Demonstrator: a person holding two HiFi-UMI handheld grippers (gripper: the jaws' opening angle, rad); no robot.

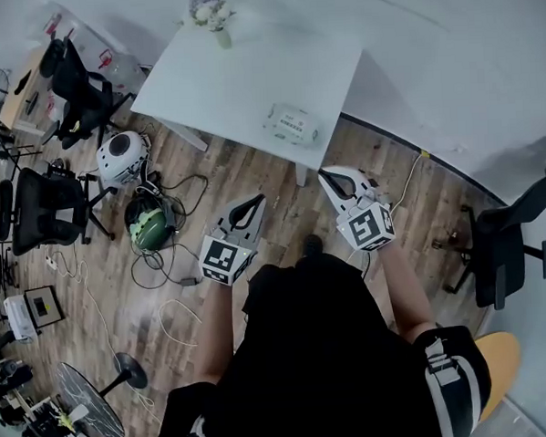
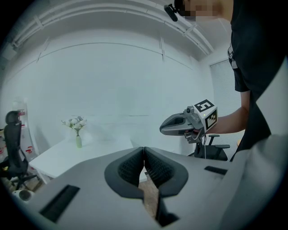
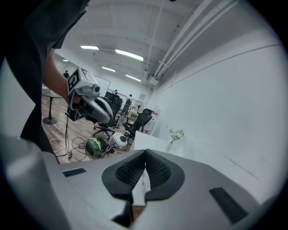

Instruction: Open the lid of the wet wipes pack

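Standing short of the white table (image 1: 247, 73), with both tools held over the wooden floor (image 1: 282, 212), clear of the table edge. Logging left gripper (image 1: 257, 202) as closed: in the left gripper view the ribbed pads meet at the tips, with nothing caught between them. Logging right gripper (image 1: 329, 175) the same: jaws together, tips touching, empty. Seeing through the narrow slit below its tips a sliver of table top and something pale with print, too small to name. Pointing both tools roughly toward the table, side by side and apart from each other.

Locating wet wipes pack (image 1: 291, 125) flat on the table, on its right half near the front edge, well apart from either gripper. Reading lid state not possible at this size.

Locating vase of flowers (image 1: 212, 15) at the far edge of the same table. Marking green helmet (image 1: 148, 224) and white helmet (image 1: 122, 155) on the floor to the left, with black office chair (image 1: 44, 211) beyond them.
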